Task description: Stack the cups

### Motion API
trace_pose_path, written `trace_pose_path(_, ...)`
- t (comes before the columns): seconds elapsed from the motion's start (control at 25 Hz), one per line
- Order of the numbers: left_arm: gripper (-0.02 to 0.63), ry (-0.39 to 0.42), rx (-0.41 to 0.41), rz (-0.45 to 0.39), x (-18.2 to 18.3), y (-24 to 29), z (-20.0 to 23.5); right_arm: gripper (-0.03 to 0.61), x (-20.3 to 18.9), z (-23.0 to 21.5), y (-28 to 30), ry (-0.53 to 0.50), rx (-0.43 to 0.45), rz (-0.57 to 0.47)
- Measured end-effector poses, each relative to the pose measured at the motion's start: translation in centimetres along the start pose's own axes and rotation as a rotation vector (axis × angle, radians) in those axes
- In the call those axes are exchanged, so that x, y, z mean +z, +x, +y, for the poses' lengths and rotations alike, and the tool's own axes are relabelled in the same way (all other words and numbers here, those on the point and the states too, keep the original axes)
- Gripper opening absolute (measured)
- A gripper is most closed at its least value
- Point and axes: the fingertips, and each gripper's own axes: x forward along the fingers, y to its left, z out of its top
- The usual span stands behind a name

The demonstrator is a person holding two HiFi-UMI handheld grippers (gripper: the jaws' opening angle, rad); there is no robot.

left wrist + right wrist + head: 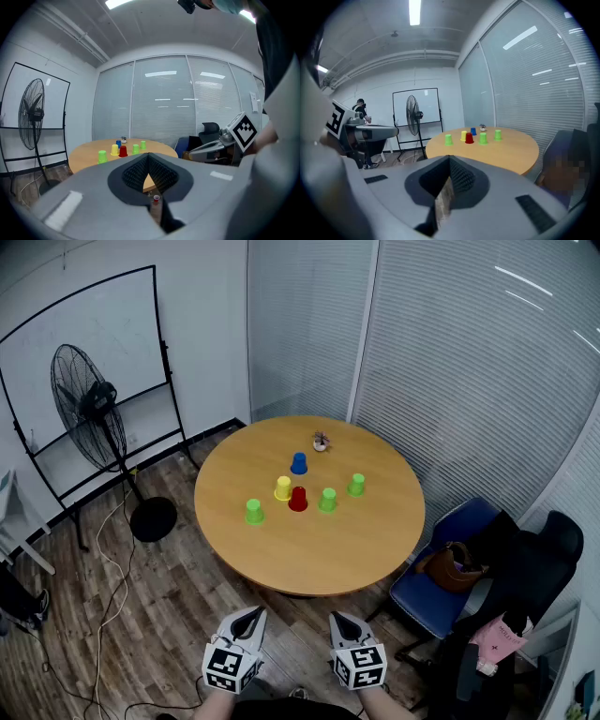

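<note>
Plastic, likely light and crushable, the blue cup point(299, 463), yellow cup point(283, 487) and green cups point(327, 500) crowd the red cup point(298, 499) on the round table point(375, 549), wanting a gentle sidewall pinch; left gripper point(249, 617) and right gripper point(341, 620), both clenched empty, hang well short of it.

You have no words, numbers or brand names to read here. The only printed signs are the black-and-white square markers point(225, 668) on the cube behind the jaws of your left gripper point(249, 619), and the like ones on your right gripper point(341, 622). They are patterns, not letters. The whiteboard point(112, 320), well ahead and to the left of your left gripper, shows nothing you can read. The pink thing point(506, 629) on the chair point(553, 549) to the right of your right gripper bears a small dark mark, too small to tell.
</note>
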Motion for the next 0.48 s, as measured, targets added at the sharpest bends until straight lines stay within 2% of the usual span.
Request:
trace_pose_path(0.12, 0.009, -0.007, -0.013, -0.003, 0.0, 0.9, 1.1, 0.012, 0.6, -0.1, 1.4, -0.006, -0.008, -0.004)
trace_pose_path(0.36, 0.016, -0.041, -0.098, -0.024, -0.3, 3.6, 4.0, 0.014, 2.4, 0.2, 5.1, 0.014, -0.017, -0.053)
trace_pose_path(0.4, 0.045, -0.052, -0.111, -0.018, -0.4, 4.2, 4.8, 0.014, 2.7, 0.4, 6.0, 0.021, -0.012, -0.061)
trace_pose_path(0.48, 0.188, -0.065, -0.134, 0.003, -0.6, 5.5, 6.6, 0.044, 3.5, 0.9, 7.9, 0.040, -0.008, -0.071)
